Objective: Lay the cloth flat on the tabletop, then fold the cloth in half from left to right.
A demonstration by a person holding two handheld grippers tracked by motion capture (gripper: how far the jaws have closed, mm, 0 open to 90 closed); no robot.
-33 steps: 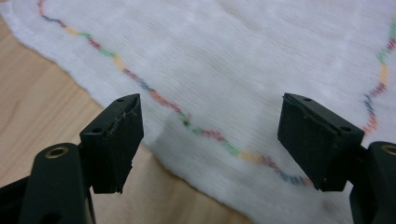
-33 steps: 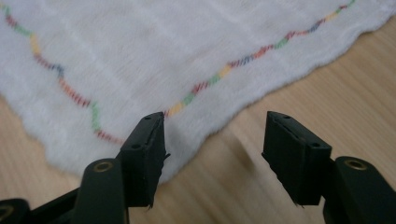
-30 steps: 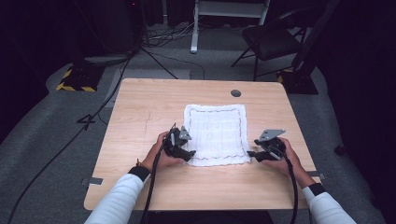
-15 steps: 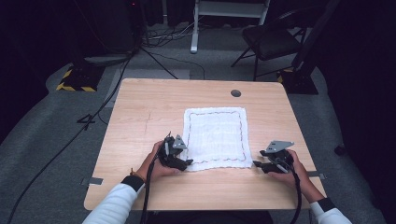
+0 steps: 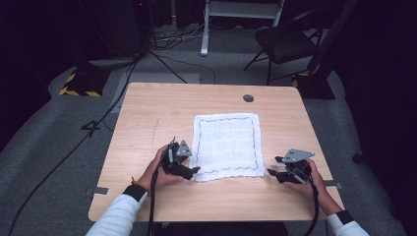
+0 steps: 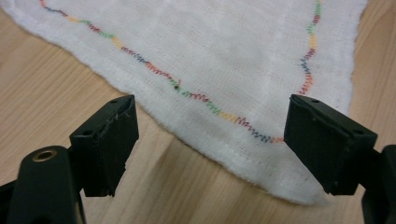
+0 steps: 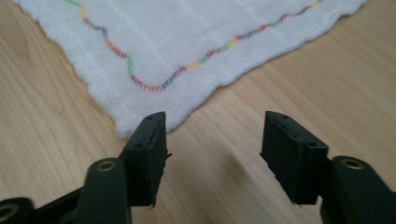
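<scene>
Here a white cloth (image 5: 226, 143) is seen lying flat on the wooden counter (image 5: 147, 113), roughly square, with a wavy line of multicoloured stitching run just inside its hem. Its two near corners are faced by the two grippers: the left gripper (image 5: 194, 170) is held just at the near left corner, and the right gripper (image 5: 270, 172) is kept a little apart from the near right corner. In the left gripper view the corner of the cloth (image 6: 299, 198) is found between the widely parted jaws, which have just been opening further; nothing is pinched by them. In the right gripper view the jaws are also spread, with bare wood between them and the cloth's corner (image 7: 123, 130) lying just ahead of the one jaw; nothing is held there either. The left hand is judged the nearer to a grasp, since only a closing would be needed, whereas a short advance toward the corner would first be required on the right. The fabric looks thin and limp, slightly rippled along its near edge.
</scene>
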